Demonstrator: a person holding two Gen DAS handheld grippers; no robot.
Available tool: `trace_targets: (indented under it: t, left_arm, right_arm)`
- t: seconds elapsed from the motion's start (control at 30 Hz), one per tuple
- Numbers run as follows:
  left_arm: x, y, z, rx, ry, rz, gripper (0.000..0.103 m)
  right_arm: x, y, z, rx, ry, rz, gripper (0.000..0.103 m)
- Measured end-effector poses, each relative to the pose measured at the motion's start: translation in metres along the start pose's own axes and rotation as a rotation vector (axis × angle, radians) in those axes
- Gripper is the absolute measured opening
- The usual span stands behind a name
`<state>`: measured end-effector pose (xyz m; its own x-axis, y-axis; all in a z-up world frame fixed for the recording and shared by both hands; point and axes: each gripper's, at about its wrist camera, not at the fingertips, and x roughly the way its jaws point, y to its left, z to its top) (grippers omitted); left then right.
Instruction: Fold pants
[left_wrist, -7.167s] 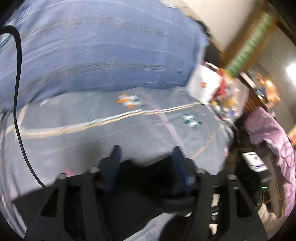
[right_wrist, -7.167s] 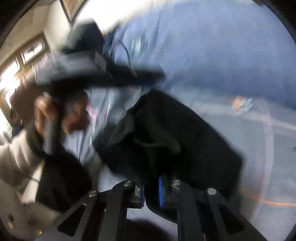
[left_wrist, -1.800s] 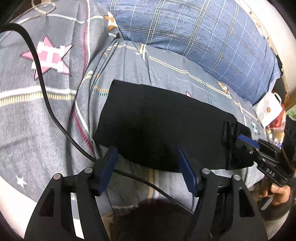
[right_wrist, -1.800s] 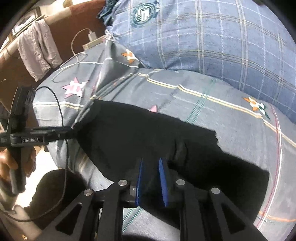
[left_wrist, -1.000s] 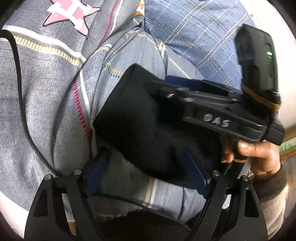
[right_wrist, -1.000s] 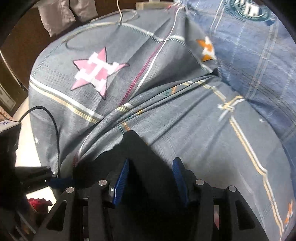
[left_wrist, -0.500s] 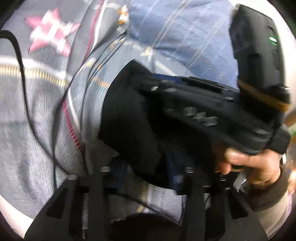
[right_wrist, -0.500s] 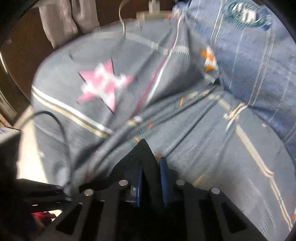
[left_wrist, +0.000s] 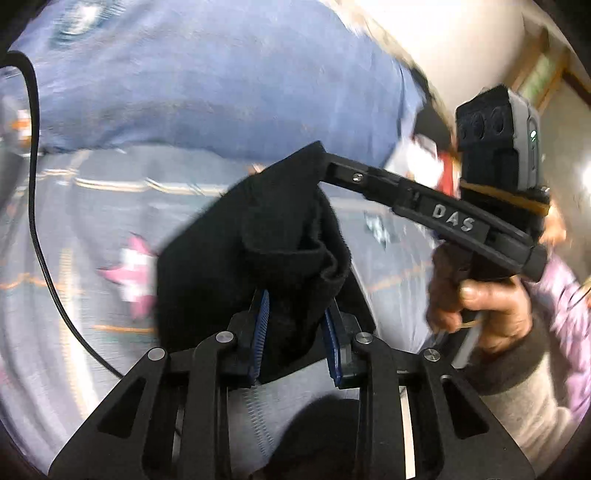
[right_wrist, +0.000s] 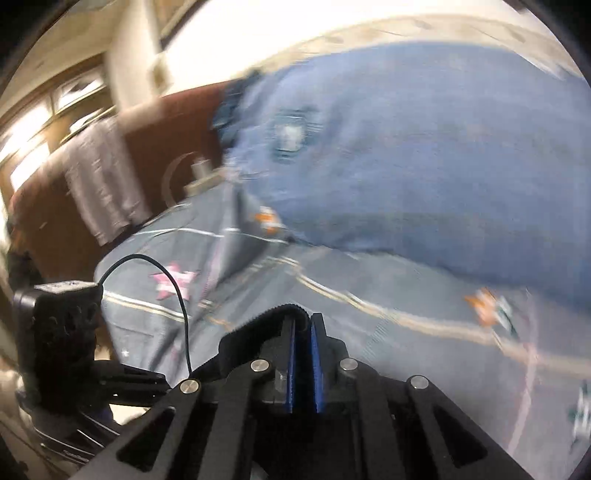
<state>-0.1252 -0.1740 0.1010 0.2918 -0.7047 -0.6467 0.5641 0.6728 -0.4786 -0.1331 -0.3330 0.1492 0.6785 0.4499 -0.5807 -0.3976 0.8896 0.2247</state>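
**Both hand-held grippers pinching the black pants above the bed**

Left wrist view is showing the left hand-held gripper (left_wrist: 295, 332) with its blue pads closing on a bunched fold of the black fabric pants (left_wrist: 258, 240), which are hanging lifted over the grey patterned bedspread (left_wrist: 92, 221). Reaching in from the right, the right hand-held gripper (left_wrist: 325, 162) is pinching the upper edge of the same pants, with a person's hand (left_wrist: 480, 295) gripping its handle. Behind, a large blue checked pillow (left_wrist: 203, 81) is lying toward the bed's far edge. From the right wrist view, the right hand-held gripper's (right_wrist: 303, 332) pads are sitting pressed together on a thin black hem. Motion blur is smearing the background.
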Motion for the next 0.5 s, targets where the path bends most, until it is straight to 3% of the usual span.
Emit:
trace_targets:
  t: [0.1, 0.2, 0.27, 0.3, 0.33, 0.37, 0.4, 0.5]
  left_arm:
    - [0.052, -0.007, -0.008, 0.006, 0.144, -0.012, 0.026]
    - [0.061, -0.012, -0.010, 0.018, 0.181, 0.004, 0.028]
    - [0.049, -0.014, -0.005, -0.002, 0.196, -0.034, 0.043]
    - [0.042, -0.017, -0.006, -0.012, 0.200, -0.068, 0.057]
    - [0.036, -0.013, -0.005, -0.023, 0.194, -0.100, 0.065]
    - [0.024, -0.015, -0.005, -0.021, 0.171, -0.124, 0.066]
    - [0.021, -0.019, -0.002, -0.004, 0.159, -0.118, 0.066]
    - [0.009, -0.019, 0.001, 0.089, 0.121, -0.029, 0.066]
  right_arm:
    - [-0.002, -0.046, -0.042, 0.111, 0.079, -0.099, 0.007]
    - [-0.004, -0.076, -0.075, 0.225, 0.108, -0.179, 0.007]
    - [-0.015, -0.095, -0.091, 0.346, 0.084, -0.204, 0.008]
    - [-0.020, -0.099, -0.095, 0.390, 0.059, -0.199, 0.009]
    - [-0.026, -0.103, -0.098, 0.423, 0.038, -0.182, 0.012]
    - [-0.032, -0.103, -0.100, 0.447, 0.022, -0.162, 0.014]
    - [-0.037, -0.100, -0.103, 0.470, -0.001, -0.124, 0.021]
    - [-0.037, -0.083, -0.103, 0.489, -0.025, -0.021, 0.061]
